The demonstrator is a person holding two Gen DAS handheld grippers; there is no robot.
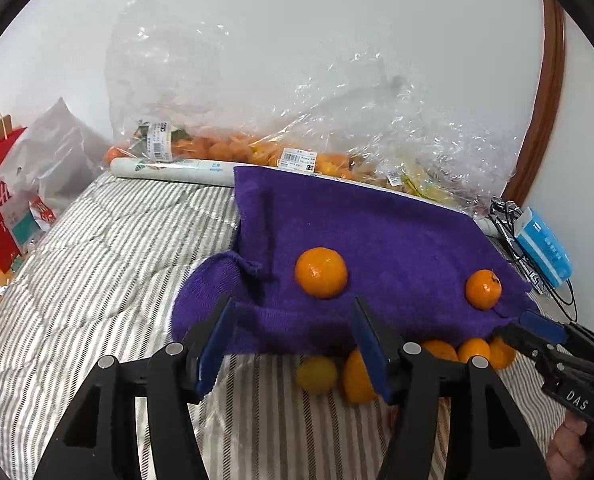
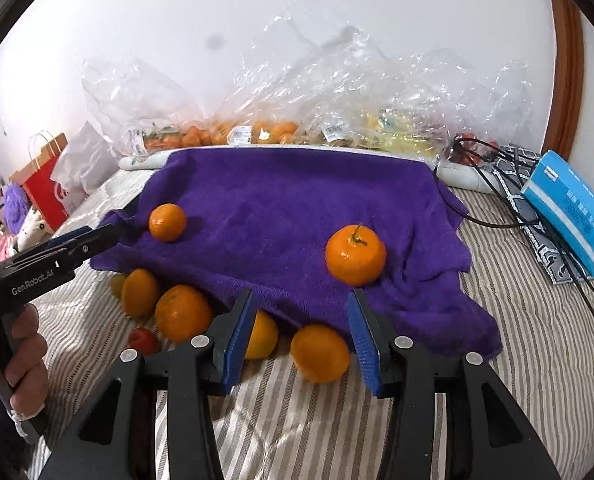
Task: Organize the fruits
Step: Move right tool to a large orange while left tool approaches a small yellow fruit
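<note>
Oranges [image 2: 355, 255] on purple towel [image 2: 281, 208], "GenRobot.AI" left gripper [image 2: 82, 236], "DAS" right gripper [image 1: 533, 326]

A towel [image 2: 297, 216] lies spread on a striped quilt [image 2: 537, 360], two mandarins resting on it: one toward its left [image 2: 167, 222], one toward its right [image 2: 355, 254]. More fruit [image 2: 183, 312] sits on the quilt along the towel's near edge. Behind the towel, bags of fruit [image 2: 265, 128] line the wall. A box [image 2: 569, 208] lies right of the towel, paper bags [image 1: 1, 192] far left.
</note>
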